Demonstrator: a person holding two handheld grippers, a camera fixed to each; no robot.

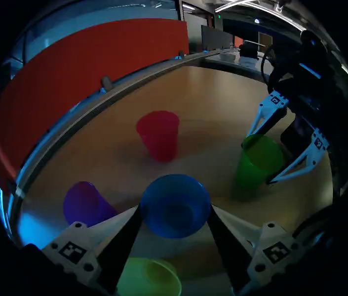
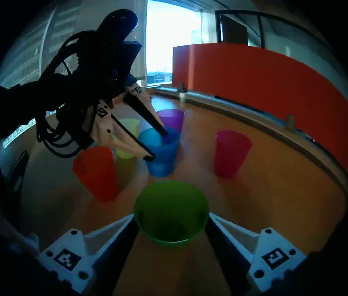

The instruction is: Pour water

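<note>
Blue cup (image 1: 175,197) is pinched between the left gripper's (image 1: 174,213) fingers — both press its sides. The right gripper (image 2: 171,218) clamps the green cup (image 2: 171,204) likewise, off to the blue one's right. Around them on the wooden table (image 1: 213,98) stand a red cup (image 1: 159,134), purple cup (image 1: 85,202), yellow cup (image 1: 149,276) and orange cup (image 2: 96,172).

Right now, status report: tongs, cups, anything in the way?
Left tongs shut on blue plastic cup. Right tongs shut on green plastic cup. Both upright, no pour yet. Orange plastic cup, yellow plastic cup close beside the blue one.
</note>
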